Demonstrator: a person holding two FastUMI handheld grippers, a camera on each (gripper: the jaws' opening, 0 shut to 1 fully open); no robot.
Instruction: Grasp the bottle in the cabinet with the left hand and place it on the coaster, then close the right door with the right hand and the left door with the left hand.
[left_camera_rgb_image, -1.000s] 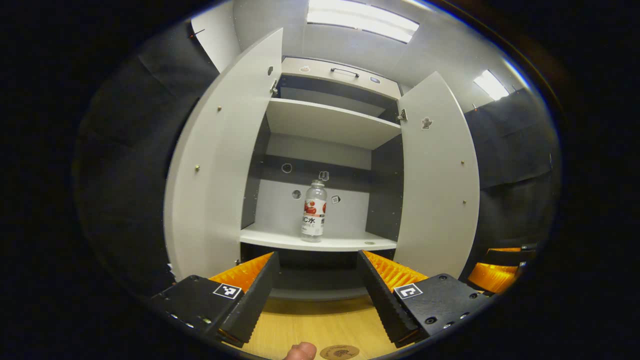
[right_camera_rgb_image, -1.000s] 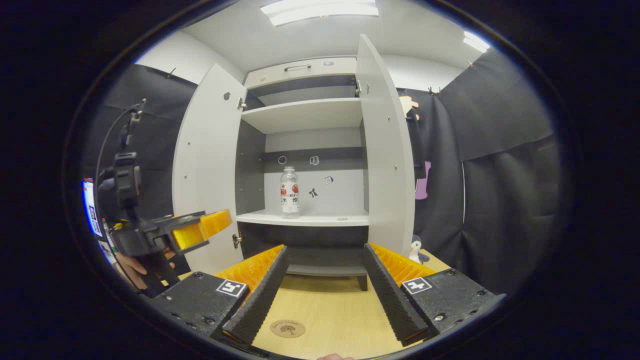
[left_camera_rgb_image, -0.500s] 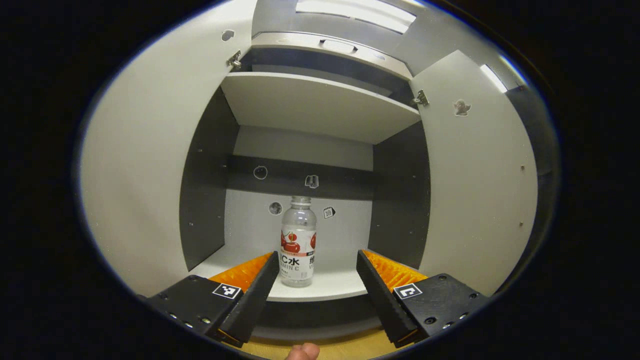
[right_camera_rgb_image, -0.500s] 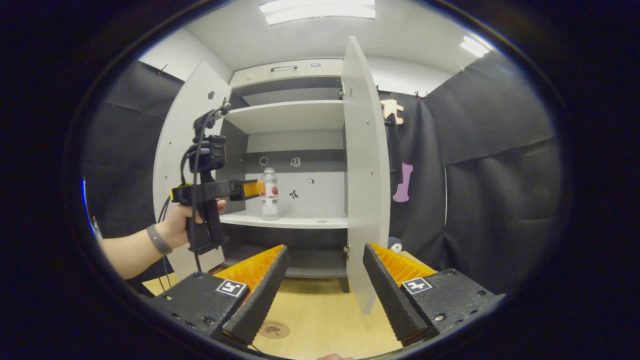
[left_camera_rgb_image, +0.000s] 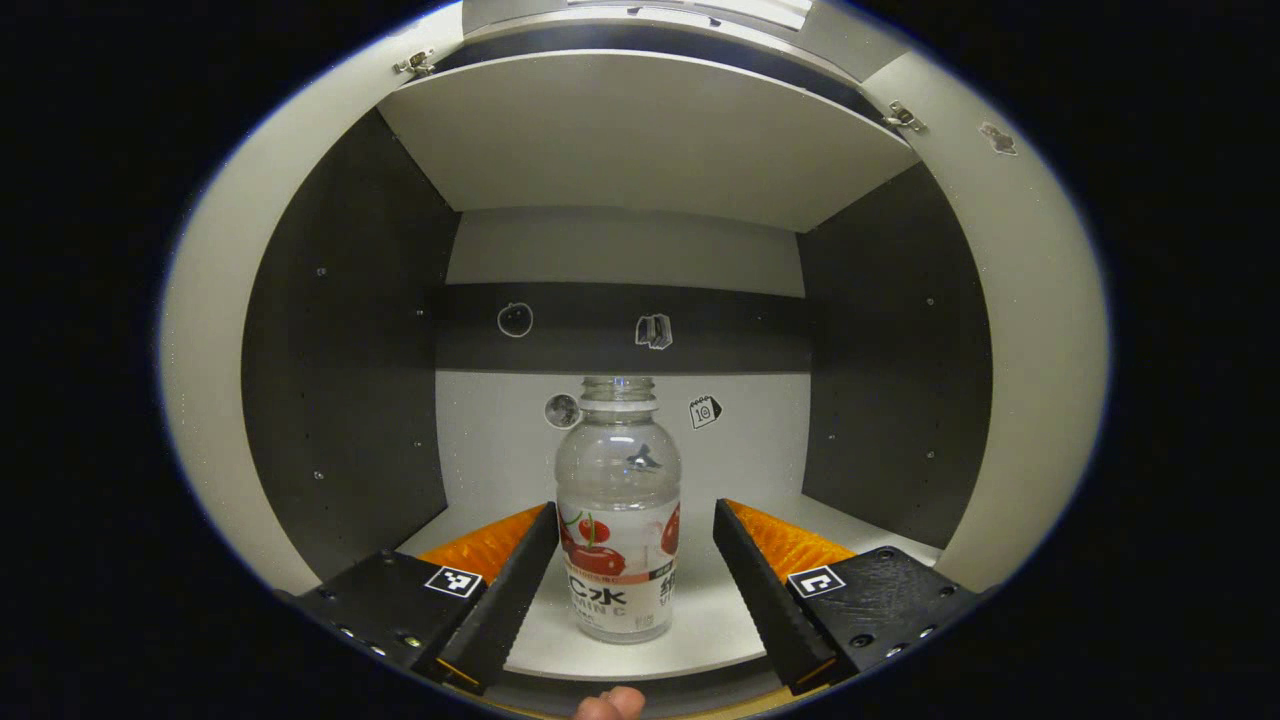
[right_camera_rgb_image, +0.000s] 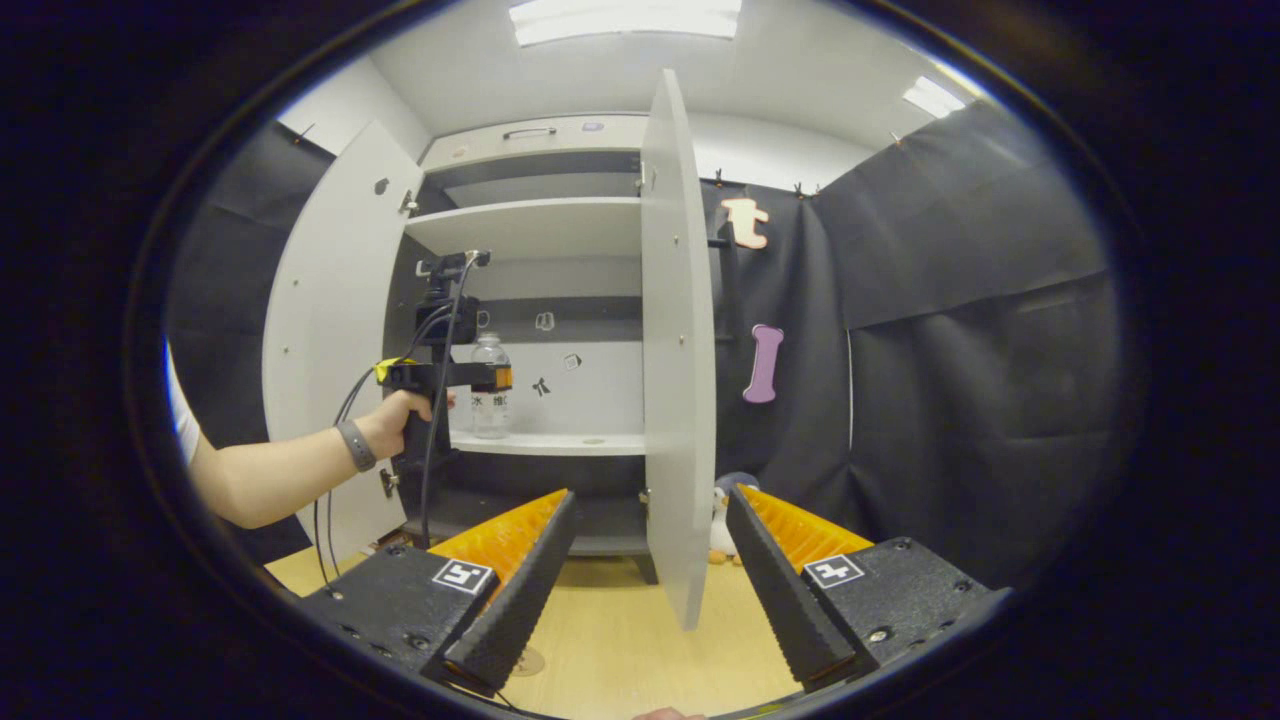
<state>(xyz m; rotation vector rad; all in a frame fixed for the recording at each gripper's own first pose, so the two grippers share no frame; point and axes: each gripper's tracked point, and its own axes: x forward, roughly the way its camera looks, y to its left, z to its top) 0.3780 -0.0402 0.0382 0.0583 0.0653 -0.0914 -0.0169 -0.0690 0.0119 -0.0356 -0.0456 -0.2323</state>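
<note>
A clear, capless bottle (left_camera_rgb_image: 618, 520) with a red fruit label stands upright on the white cabinet shelf (left_camera_rgb_image: 720, 610). In the left gripper view my left gripper (left_camera_rgb_image: 635, 513) is open, its fingers on either side of the bottle's lower half with gaps on both sides. The right gripper view shows that left gripper (right_camera_rgb_image: 470, 376), held by a hand (right_camera_rgb_image: 400, 420), reaching into the cabinet at the bottle (right_camera_rgb_image: 490, 390). My right gripper (right_camera_rgb_image: 650, 498) hangs open over the wooden table (right_camera_rgb_image: 620, 640), in front of the edge of the open right door (right_camera_rgb_image: 672, 350). The left door (right_camera_rgb_image: 320, 330) is open too. A sliver of the coaster (right_camera_rgb_image: 528, 660) shows beside my left finger.
An upper shelf (left_camera_rgb_image: 640, 140) runs above the bottle, and dark side walls (left_camera_rgb_image: 340, 370) close in the compartment. Small stickers dot the back wall. A little penguin toy (right_camera_rgb_image: 722, 505) sits on the table behind the right door. Black cloth hangs to the right.
My left gripper has pushed forward into the cabinet until its open fingers flank the bottle. My right gripper has swung to the right, so the right door now stands edge-on before it.
</note>
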